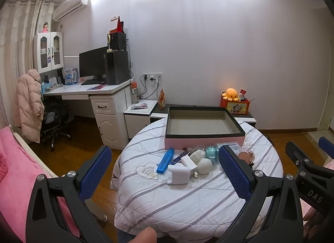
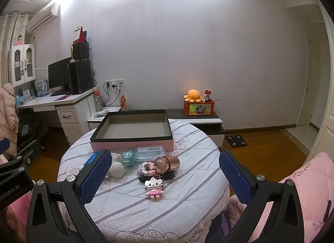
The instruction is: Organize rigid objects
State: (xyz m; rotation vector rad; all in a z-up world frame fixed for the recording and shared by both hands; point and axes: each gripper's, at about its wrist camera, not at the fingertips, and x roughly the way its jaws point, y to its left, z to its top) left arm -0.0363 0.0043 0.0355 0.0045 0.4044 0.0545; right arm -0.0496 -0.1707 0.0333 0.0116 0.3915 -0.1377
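The box (image 2: 131, 136) sat empty at frame centre, small items below it untouched; I held both grippers' fingers (image 1: 234, 172) wide apart, nothing gripped, so a first pick seemed next.

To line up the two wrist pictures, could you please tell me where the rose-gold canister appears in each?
Left wrist: rose-gold canister at centre right, mostly hidden behind the left gripper's right finger.
Right wrist: it lies on its side at centre, near the block figures.
Shared landmark: the pink box behind it.
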